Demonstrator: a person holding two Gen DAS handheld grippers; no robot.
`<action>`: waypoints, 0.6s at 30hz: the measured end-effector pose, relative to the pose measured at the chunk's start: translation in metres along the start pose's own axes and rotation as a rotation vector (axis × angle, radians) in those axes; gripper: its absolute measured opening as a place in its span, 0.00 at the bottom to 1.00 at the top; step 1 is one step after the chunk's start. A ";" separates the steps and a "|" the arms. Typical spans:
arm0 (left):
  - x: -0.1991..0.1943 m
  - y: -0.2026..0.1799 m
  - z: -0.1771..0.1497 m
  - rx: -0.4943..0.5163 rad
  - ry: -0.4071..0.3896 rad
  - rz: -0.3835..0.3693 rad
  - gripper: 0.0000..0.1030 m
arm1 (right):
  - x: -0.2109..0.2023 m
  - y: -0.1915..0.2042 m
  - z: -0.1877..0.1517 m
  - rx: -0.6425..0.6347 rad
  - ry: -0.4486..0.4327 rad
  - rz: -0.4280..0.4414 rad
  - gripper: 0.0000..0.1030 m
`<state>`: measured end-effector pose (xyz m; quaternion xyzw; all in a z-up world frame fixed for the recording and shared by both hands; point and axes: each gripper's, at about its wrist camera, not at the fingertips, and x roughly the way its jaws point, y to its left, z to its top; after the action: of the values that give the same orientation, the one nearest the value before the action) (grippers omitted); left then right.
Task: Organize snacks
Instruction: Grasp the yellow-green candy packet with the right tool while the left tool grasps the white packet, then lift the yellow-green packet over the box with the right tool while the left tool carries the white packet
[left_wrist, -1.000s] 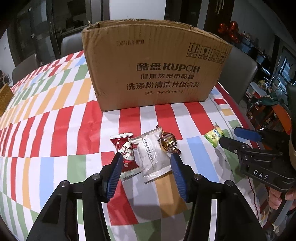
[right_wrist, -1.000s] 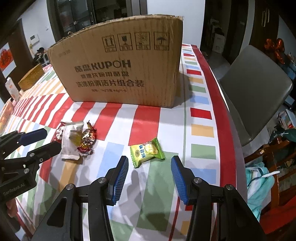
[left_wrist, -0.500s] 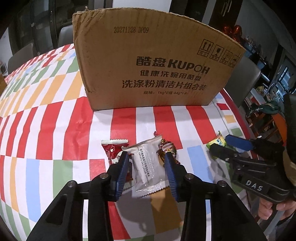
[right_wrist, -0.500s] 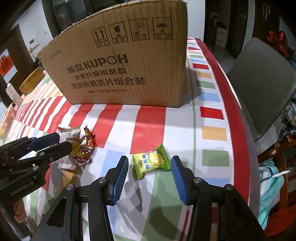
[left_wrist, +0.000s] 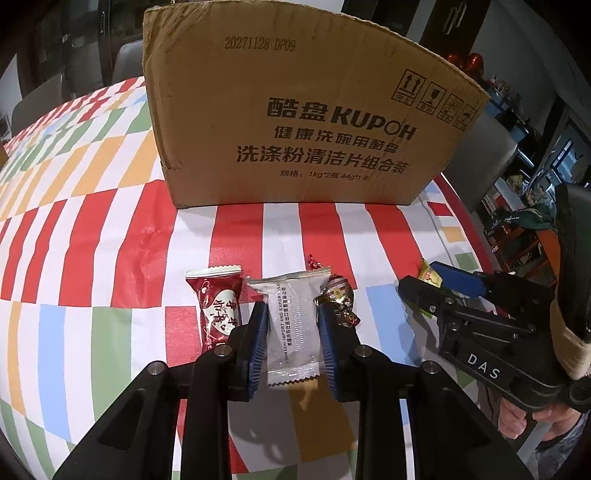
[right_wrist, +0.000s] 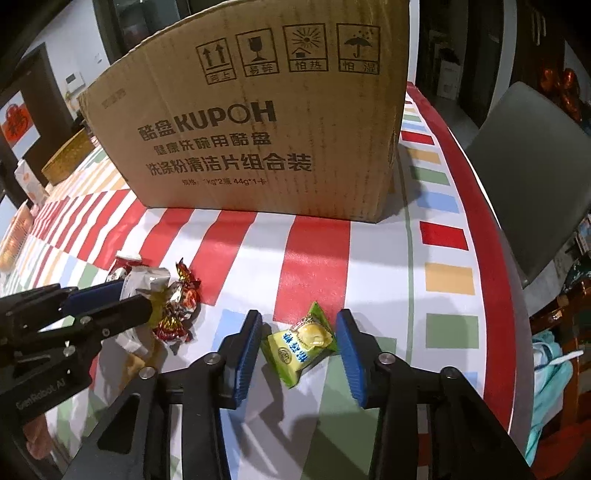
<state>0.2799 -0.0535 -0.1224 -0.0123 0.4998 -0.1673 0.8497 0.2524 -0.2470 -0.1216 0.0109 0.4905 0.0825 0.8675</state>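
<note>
The white snack packet (left_wrist: 291, 325), printed "IMPORT AND EXPORT", is lying on the striped tablecloth (left_wrist: 110, 236), pinched by the left gripper (left_wrist: 292, 336). The right gripper (right_wrist: 297, 350) is straddling the green candy (right_wrist: 301, 343), jaws apart. Behind sits the KUPOH cardboard box (left_wrist: 295, 118).

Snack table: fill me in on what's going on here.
A person with two handheld grippers is sorting snacks on a striped tablecloth in front of a KUPOH cardboard box. The left gripper has closed on a white snack packet, which lies between a red packet and a foil-wrapped candy. The right gripper is open around a green candy packet, not yet pinching it.
</note>
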 end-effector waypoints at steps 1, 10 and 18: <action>-0.001 0.000 -0.001 -0.001 -0.003 0.003 0.27 | 0.000 0.001 -0.001 -0.001 -0.001 0.003 0.35; -0.018 -0.004 -0.004 0.003 -0.048 0.016 0.26 | -0.006 0.009 -0.007 0.001 -0.017 0.027 0.21; -0.045 -0.009 -0.003 0.006 -0.102 0.007 0.26 | -0.035 0.008 -0.002 -0.009 -0.079 0.046 0.21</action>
<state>0.2548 -0.0483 -0.0846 -0.0163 0.4554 -0.1648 0.8748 0.2321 -0.2444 -0.0922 0.0214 0.4550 0.1042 0.8841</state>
